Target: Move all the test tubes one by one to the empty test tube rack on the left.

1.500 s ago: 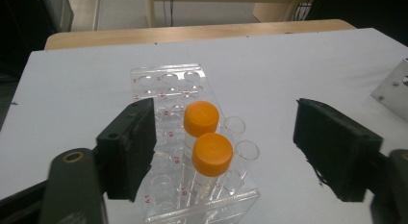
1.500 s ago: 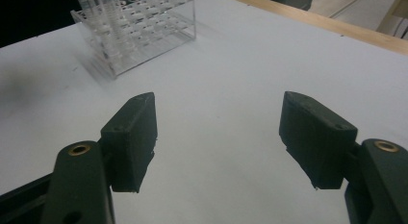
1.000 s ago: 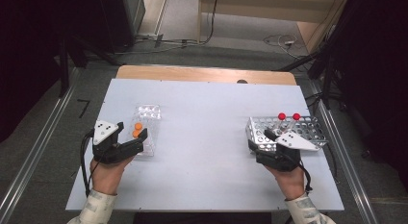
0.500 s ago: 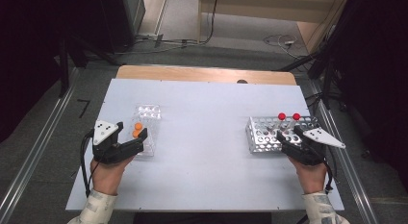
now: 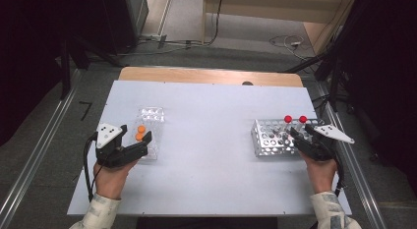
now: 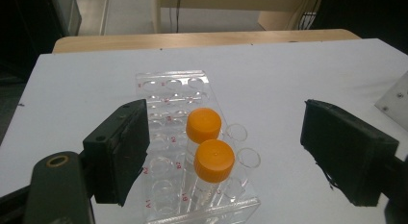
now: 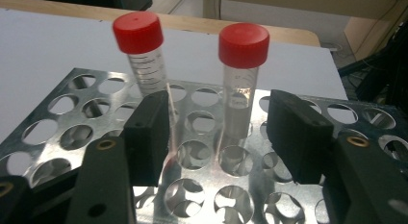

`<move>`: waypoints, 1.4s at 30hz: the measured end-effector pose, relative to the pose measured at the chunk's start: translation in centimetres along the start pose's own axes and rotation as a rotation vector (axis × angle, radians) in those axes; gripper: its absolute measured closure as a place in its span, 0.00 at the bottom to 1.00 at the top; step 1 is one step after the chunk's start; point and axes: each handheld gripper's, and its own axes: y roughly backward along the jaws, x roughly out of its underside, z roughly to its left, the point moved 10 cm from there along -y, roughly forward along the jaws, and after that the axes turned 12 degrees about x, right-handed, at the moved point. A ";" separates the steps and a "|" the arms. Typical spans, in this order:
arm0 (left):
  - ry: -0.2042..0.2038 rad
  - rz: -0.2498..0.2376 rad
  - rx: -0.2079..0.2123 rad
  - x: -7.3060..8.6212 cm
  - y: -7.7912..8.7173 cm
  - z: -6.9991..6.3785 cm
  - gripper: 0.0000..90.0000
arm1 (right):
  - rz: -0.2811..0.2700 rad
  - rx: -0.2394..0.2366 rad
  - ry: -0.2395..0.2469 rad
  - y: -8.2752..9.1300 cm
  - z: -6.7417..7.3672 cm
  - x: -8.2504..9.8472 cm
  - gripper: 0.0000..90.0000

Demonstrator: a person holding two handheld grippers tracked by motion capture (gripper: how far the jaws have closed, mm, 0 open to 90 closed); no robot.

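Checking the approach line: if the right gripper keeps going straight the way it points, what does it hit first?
Most likely the right-hand red-capped tube, which stands in the metal rack in line with the gap of the right gripper. Its jaws have just been closing, with no contact yet. Depth is hard to judge.

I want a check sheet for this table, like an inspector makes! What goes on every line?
Surface: white table, bare in the middle.
Job's things: two red-capped tubes upright in a metal rack; two orange-capped tubes in a clear rack.
Clutter: nothing seen.
Grippers: left gripper open around the clear rack; right gripper has just been closing, one red-capped tube between its jaws, untouched.
Cables: wires on the floor beyond the table.
Surroundings: dark curtains, metal rails.
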 end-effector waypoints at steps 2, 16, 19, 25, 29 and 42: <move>0.000 -0.001 0.000 0.0 0.0 0.0 0.20 | 0.001 0.014 -0.001 -0.4 -0.2 0.0 0.52; -0.002 -0.001 -0.002 0.1 -0.1 0.0 0.20 | 0.017 0.031 0.014 -2.2 -0.5 0.2 0.73; -0.001 -0.002 0.000 0.1 -0.1 -0.1 0.20 | 0.015 0.036 0.016 -2.2 -0.5 0.2 0.79; -0.001 -0.001 0.001 0.1 -0.1 -0.1 0.20 | 0.004 0.036 0.008 -1.9 -0.7 -0.2 0.79; -0.003 -0.002 0.002 0.0 -0.1 -0.2 0.20 | -0.029 0.028 -0.004 -1.1 -0.9 -1.3 0.79; -0.005 -0.004 0.004 0.0 0.0 -0.3 0.20 | -0.100 0.006 -0.026 2.0 -1.1 -4.0 0.79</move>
